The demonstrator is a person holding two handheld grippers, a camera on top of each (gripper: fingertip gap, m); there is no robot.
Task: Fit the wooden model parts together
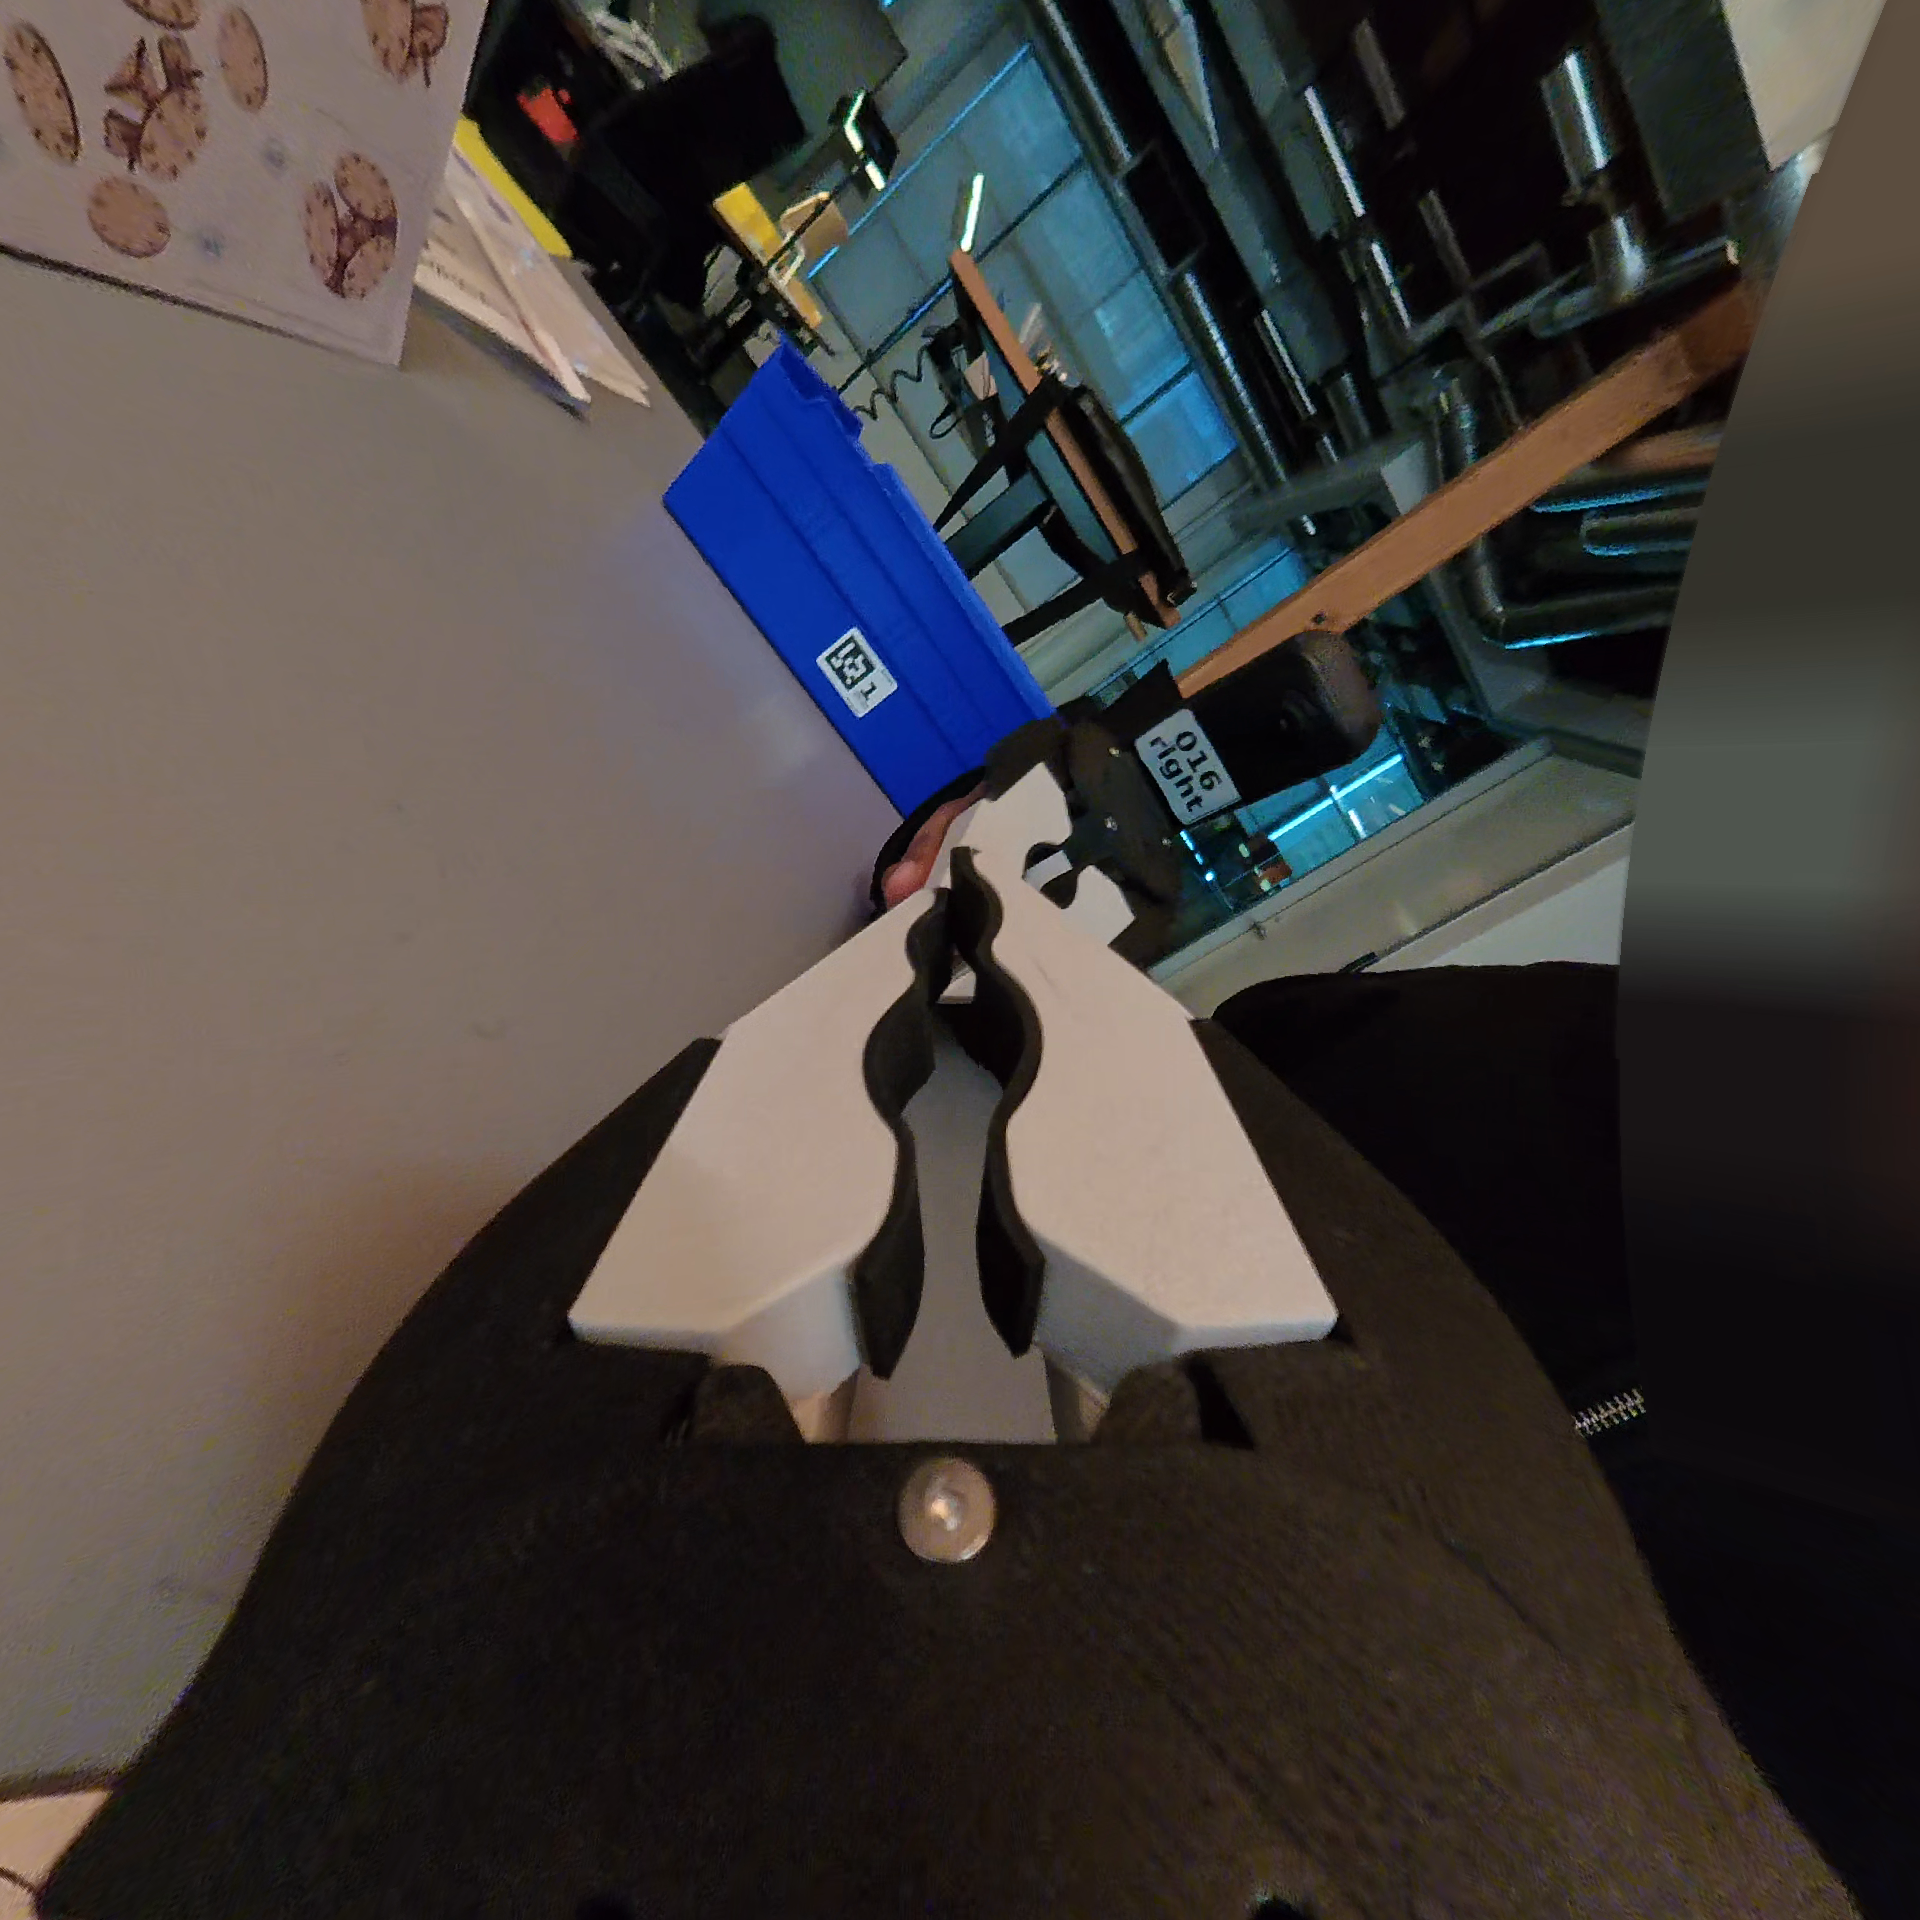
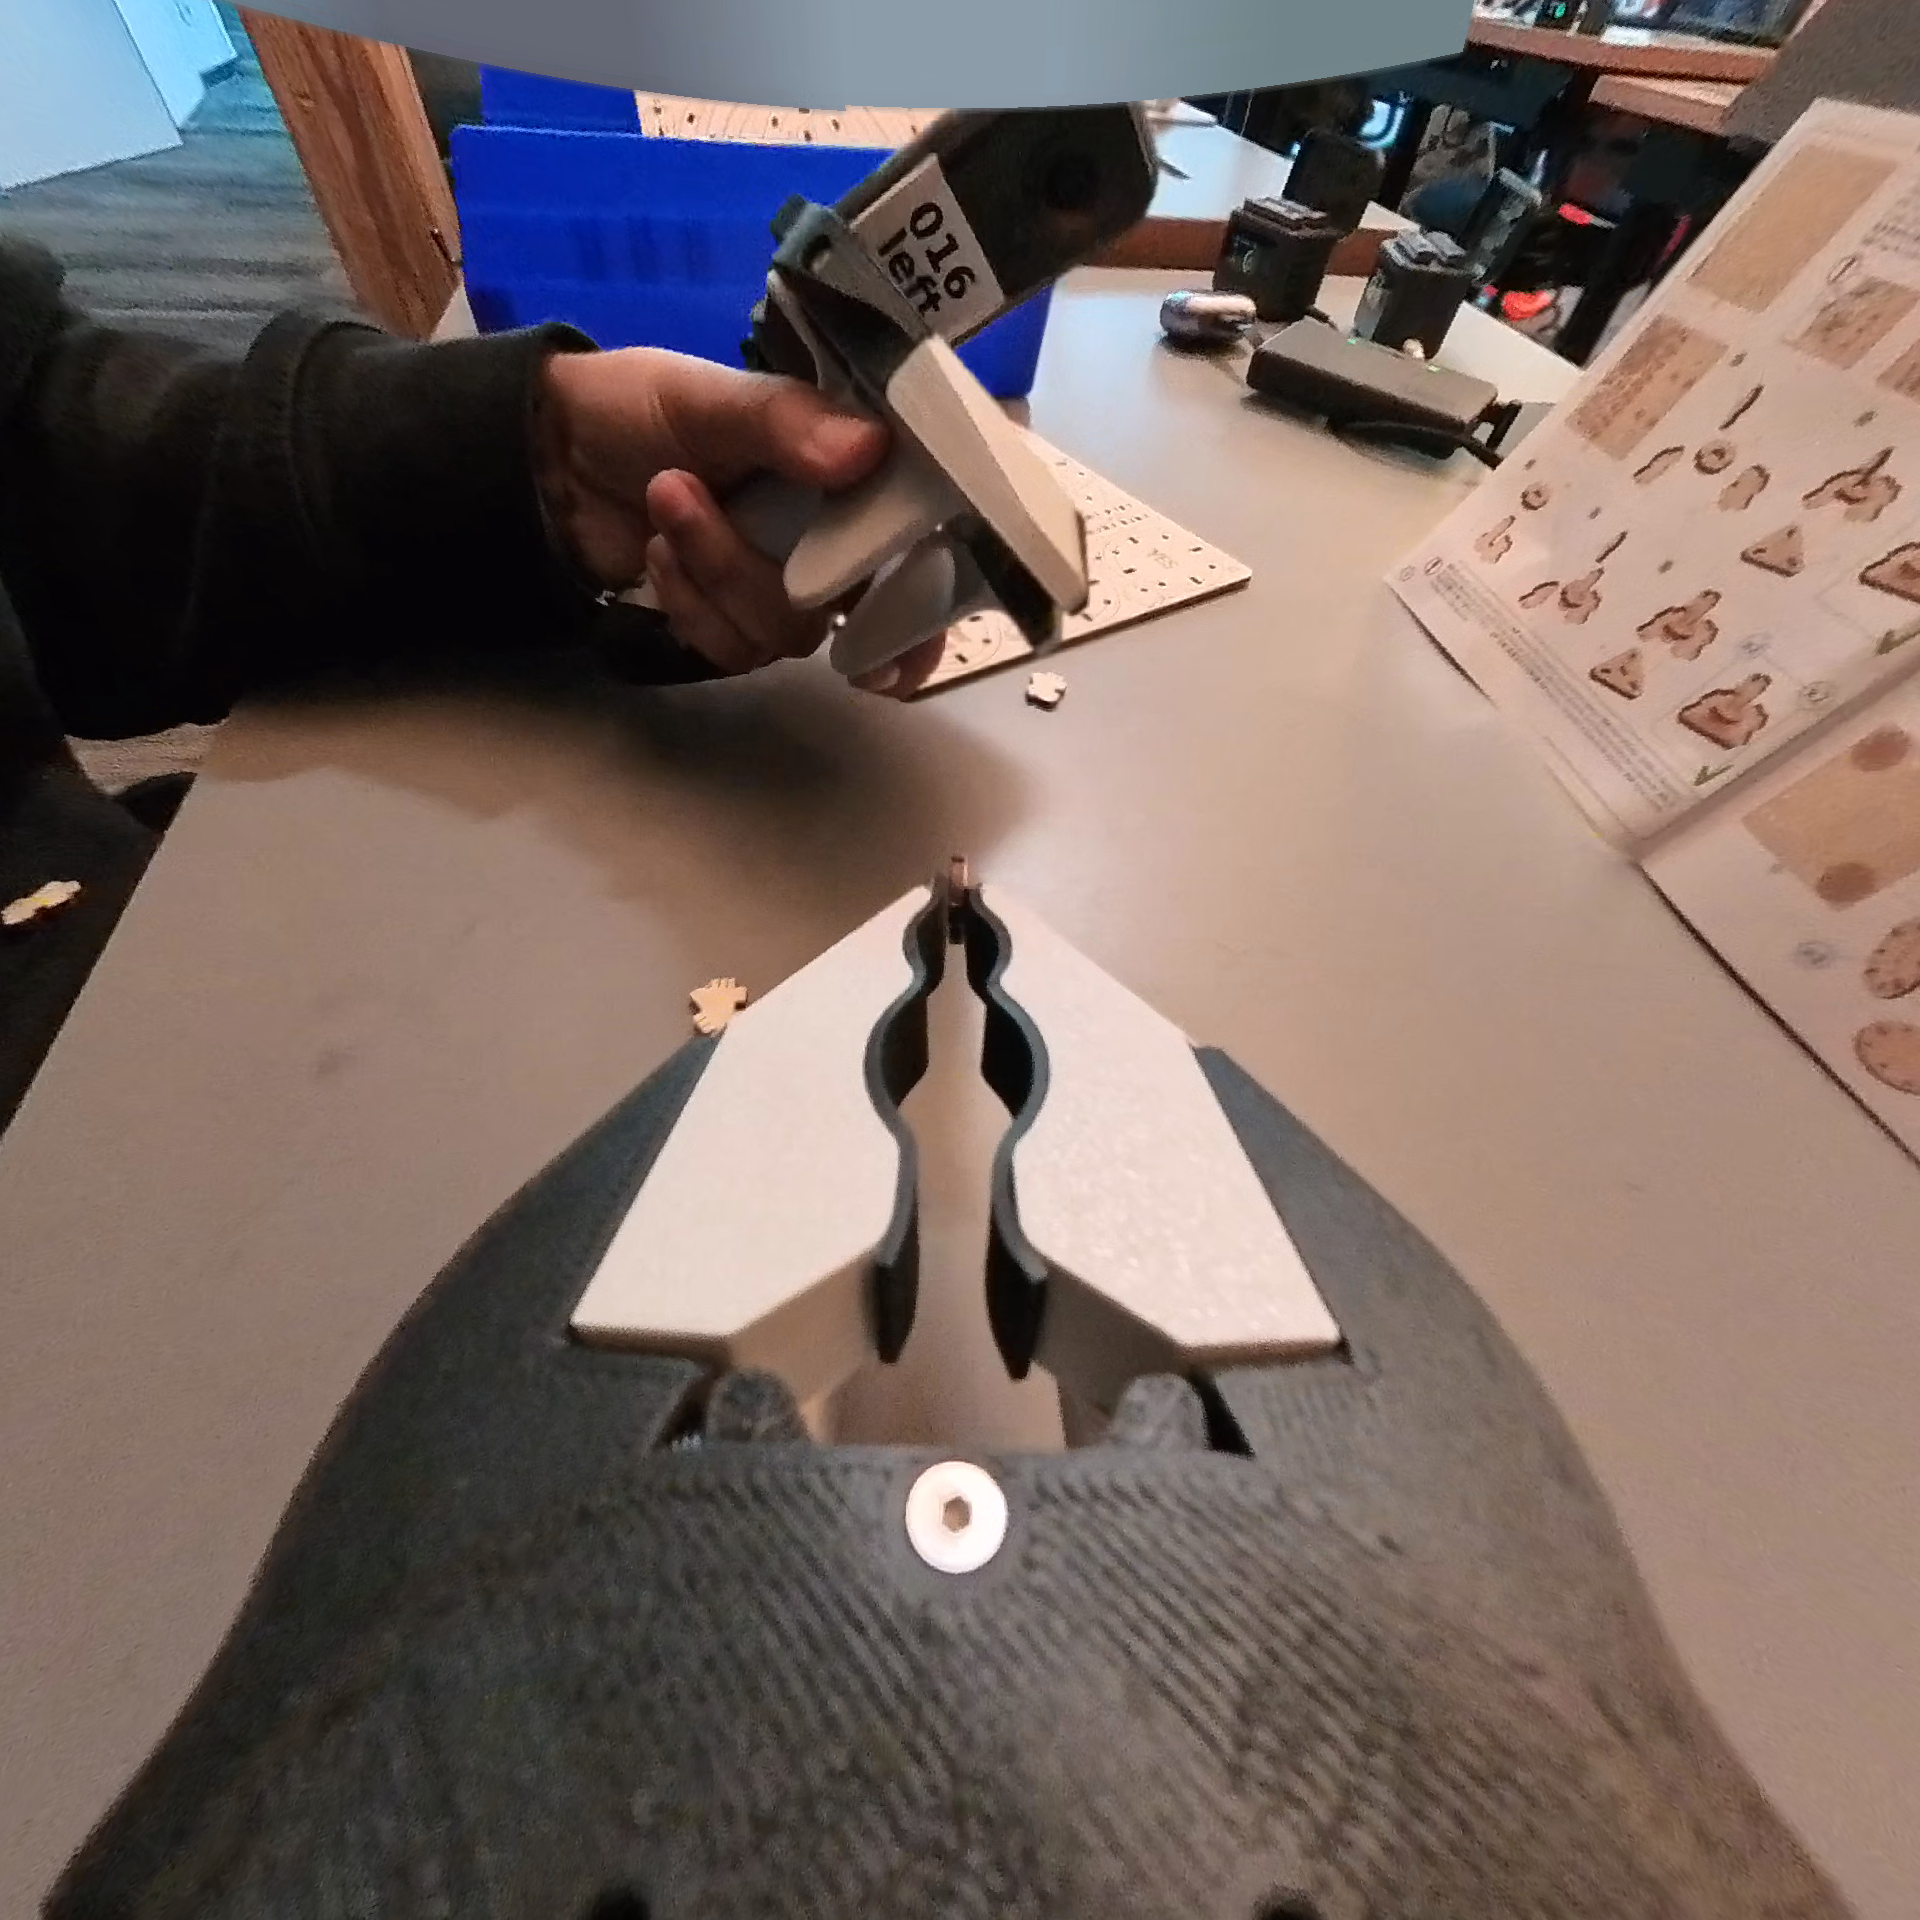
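My right gripper [image 2: 956, 902] is shut on a small thin wooden piece [image 2: 957, 873] that sticks out edge-on between its pads, above the grey table [image 2: 1299, 987]. My left gripper [image 1: 961, 883] is rolled on its side with its pads together and nothing visible between them. It also shows in the right wrist view [image 2: 1049, 623], held by a hand [image 2: 707, 468], with its tips at the near edge of a flat wooden parts sheet [image 2: 1164, 561]. The right gripper's black body [image 1: 1122, 821] shows just beyond the left fingertips.
A blue bin [image 2: 623, 239] stands at the table's back, also seen in the left wrist view [image 1: 831, 582]. Loose wooden pieces lie on the table [image 2: 1044, 688] [image 2: 717, 1003]. An illustrated instruction sheet [image 2: 1714, 468] lies at right. Black devices [image 2: 1371, 384] sit behind. The left gripper's tips are roughly 5 cm from the right gripper's.
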